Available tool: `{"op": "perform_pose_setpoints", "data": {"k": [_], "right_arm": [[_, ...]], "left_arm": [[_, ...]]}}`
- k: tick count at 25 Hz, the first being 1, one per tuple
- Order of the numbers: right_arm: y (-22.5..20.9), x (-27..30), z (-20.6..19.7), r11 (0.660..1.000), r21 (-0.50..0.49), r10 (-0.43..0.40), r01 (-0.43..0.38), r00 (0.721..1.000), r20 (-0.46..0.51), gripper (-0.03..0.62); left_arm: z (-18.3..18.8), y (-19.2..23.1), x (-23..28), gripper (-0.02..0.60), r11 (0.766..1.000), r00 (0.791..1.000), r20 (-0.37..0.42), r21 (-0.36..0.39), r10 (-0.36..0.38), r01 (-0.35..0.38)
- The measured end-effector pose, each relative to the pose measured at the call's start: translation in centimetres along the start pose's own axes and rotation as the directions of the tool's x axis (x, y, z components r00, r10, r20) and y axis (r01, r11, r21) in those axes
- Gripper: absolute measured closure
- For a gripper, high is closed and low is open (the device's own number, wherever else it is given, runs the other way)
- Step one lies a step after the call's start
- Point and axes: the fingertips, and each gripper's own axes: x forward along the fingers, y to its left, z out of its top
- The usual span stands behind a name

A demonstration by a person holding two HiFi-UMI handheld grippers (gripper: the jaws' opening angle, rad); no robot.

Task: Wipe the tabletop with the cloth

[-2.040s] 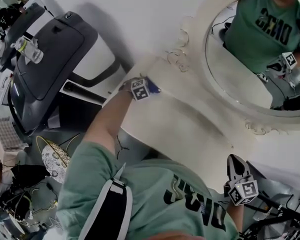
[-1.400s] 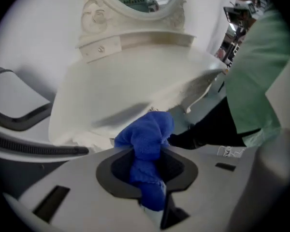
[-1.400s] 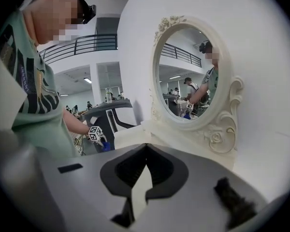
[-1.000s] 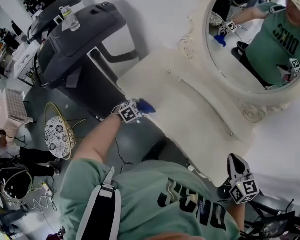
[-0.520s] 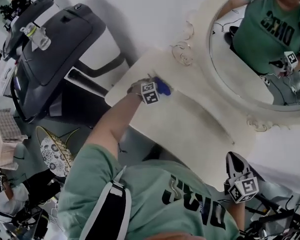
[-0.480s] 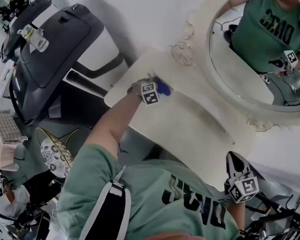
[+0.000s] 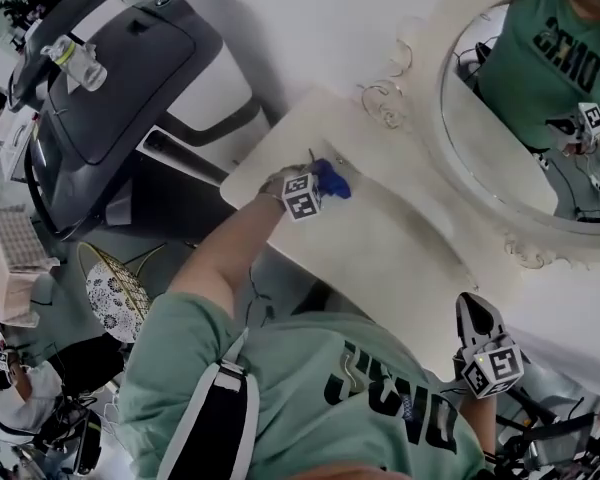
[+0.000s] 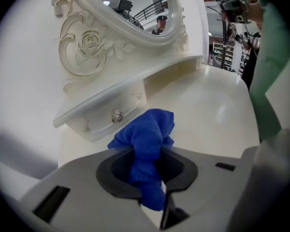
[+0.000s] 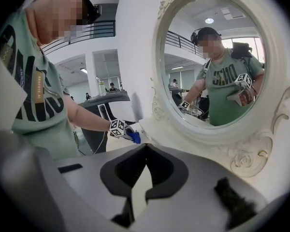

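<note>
A blue cloth [image 7: 334, 180] lies bunched on the cream tabletop [image 7: 390, 248] near its back left end, below the mirror's carved base. My left gripper [image 7: 323, 177] is shut on it. In the left gripper view the cloth [image 8: 152, 129] fills the jaws and spills forward onto the tabletop [image 8: 212, 105]. My right gripper [image 7: 472, 308] hangs off the table's right front corner, beside the person's body, shut with nothing in it. In the right gripper view the jaws [image 9: 145, 148] meet, and the left gripper [image 9: 119, 128] with the cloth [image 9: 136, 138] shows far off.
An oval mirror [image 7: 525, 118] in a carved cream frame stands along the back of the table, with a small drawer and knob [image 8: 117, 115] under it. A dark treadmill [image 7: 120, 78] with a bottle [image 7: 76, 62] stands to the left. A round wire basket [image 7: 115, 290] sits on the floor.
The left gripper with the cloth has swept from the table's left front edge back across the top toward the mirror base. The right gripper has stayed low at the right.
</note>
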Motion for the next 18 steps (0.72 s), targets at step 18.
{"op": "perform_pose_setpoints", "data": {"k": [18], "right_arm": [[1.2,-21.3,-11.6,1.0,-0.014,-0.018,0.02,0.992,0.127,0.586]], "left_arm": [[-9.7,-26.6,-12.6,0.48,0.959,0.989,-0.146,-0.28,0.007,-0.048]]}}
